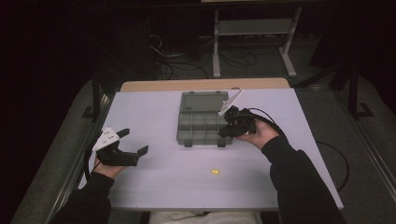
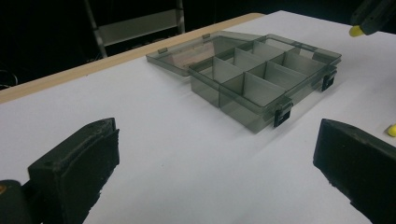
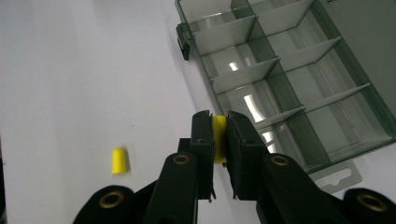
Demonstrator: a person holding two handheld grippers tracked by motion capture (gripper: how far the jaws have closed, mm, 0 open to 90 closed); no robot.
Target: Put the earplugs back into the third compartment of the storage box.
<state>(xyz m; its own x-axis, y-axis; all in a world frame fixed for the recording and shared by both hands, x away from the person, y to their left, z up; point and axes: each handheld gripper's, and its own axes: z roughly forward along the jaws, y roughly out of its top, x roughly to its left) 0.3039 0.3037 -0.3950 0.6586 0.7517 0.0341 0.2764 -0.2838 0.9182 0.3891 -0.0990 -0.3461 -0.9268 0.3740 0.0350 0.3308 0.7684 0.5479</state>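
Note:
A smoky grey compartment box [image 1: 200, 125] lies open mid-table, its lid [image 1: 204, 100] folded flat behind it. My right gripper [image 1: 224, 132] hovers at the box's front right corner, shut on a yellow earplug [image 3: 219, 136] that sits between the jaws [image 3: 219, 120] just outside the box [image 3: 289, 84]. A second yellow earplug [image 1: 215, 171] lies loose on the table in front of the box, and it is also in the right gripper view [image 3: 119, 160]. At the left, my left gripper [image 1: 135, 141] rests open and empty, pointing toward the box [image 2: 261, 81].
The white tabletop [image 1: 159, 186] has a wooden strip [image 1: 205, 84] along its far edge. Beyond it stand a metal frame [image 1: 252, 28] and floor cables. The box compartments look empty. The right gripper's tip with its earplug [image 2: 356, 31] enters the left gripper view at top right.

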